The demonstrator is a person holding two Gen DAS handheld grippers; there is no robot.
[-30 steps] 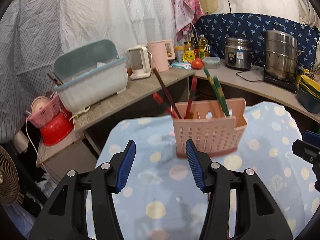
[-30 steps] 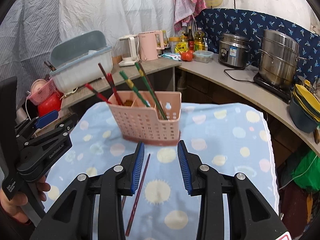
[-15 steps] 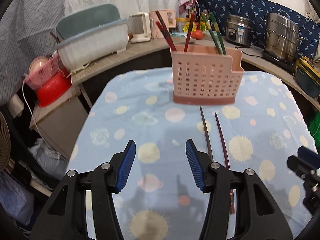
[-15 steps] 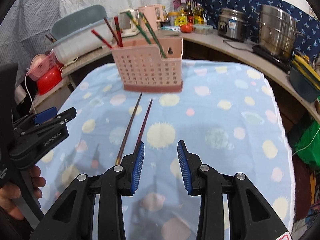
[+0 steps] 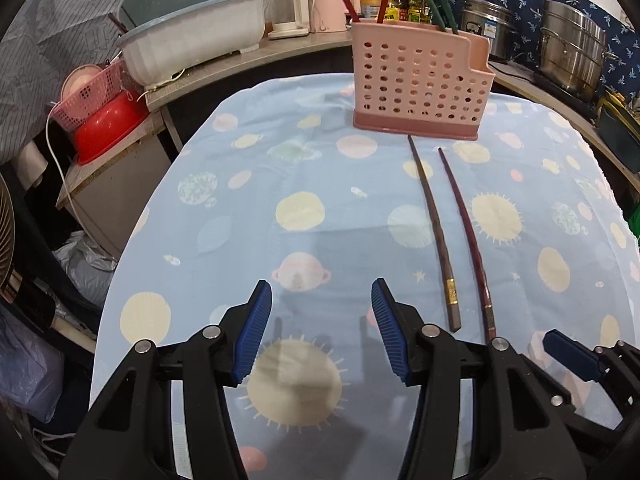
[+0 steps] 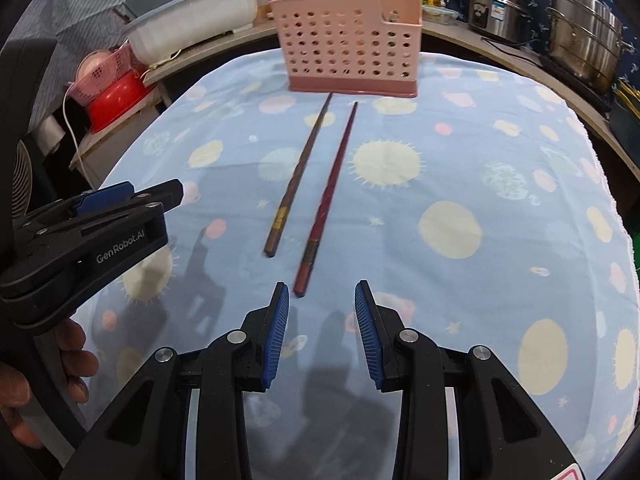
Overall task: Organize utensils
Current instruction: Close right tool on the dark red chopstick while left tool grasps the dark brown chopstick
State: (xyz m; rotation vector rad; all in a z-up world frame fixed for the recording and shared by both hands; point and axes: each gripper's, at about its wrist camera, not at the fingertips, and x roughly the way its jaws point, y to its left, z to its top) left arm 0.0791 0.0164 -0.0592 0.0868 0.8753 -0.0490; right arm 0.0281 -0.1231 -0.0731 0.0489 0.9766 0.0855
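Dark-red chopstick (image 6: 329,196) lies flat on desk (image 6: 500,168), butt end just ahead of right tool (image 6: 318,330), slightly left of its centre; tip points at holder (image 6: 352,40). Brown chopstick (image 6: 298,176) beside it, further left, not touching. Right tool: jaws apart, empty, above cloth. Left tool (image 5: 320,330): jaws apart, empty, chopsticks off to its right.

Step, judged: approach for pickup of a loose chopstick.

Next: lower right tool, straddle red butt end, close, lift, drop in holder.
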